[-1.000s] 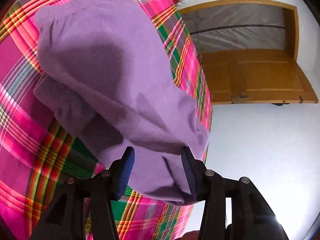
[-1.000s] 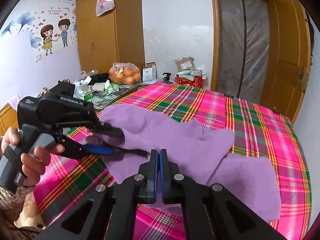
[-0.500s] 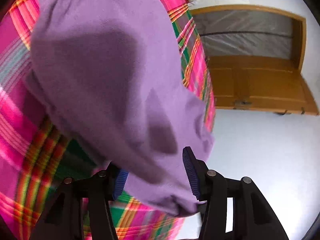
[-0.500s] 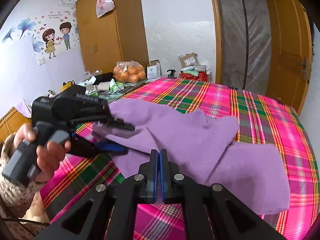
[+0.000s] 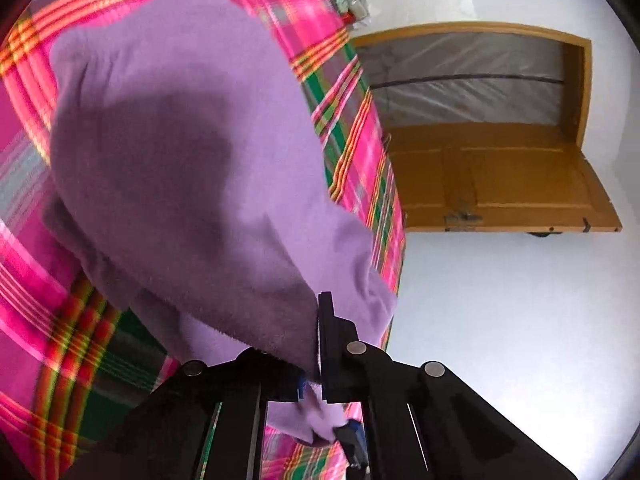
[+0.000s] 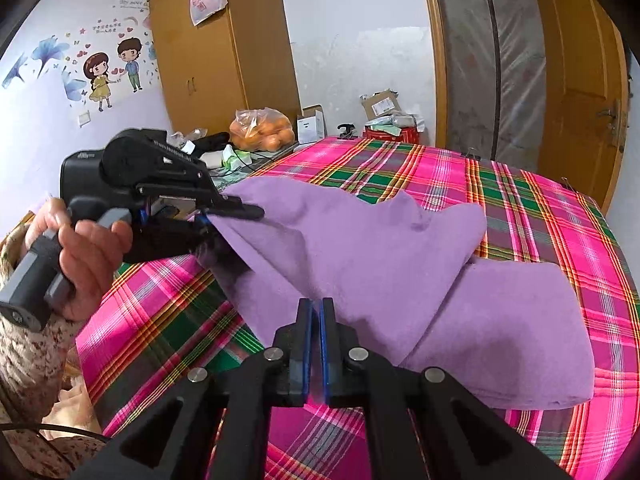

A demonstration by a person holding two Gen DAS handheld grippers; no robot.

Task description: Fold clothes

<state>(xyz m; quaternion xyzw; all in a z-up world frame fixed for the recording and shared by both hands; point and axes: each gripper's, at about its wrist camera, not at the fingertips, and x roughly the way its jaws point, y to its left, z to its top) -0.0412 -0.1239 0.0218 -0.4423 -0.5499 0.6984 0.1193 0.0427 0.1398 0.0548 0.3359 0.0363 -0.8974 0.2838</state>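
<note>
We hold the purple garment (image 6: 360, 248) lifted at one edge above the plaid bed (image 6: 560, 216), left gripper (image 6: 224, 216) and right gripper (image 6: 316, 312) jaws both clamped on its cloth.

Ahead and to the right of the right gripper (image 6: 315, 312), bare plaid bedspread (image 6: 560, 216) lay open. The raised purple garment (image 6: 360, 248) blocked the way directly ahead, and the left gripper (image 6: 224, 216) stood at its left. Beyond, clutter crowded a side table (image 6: 256, 148).
</note>
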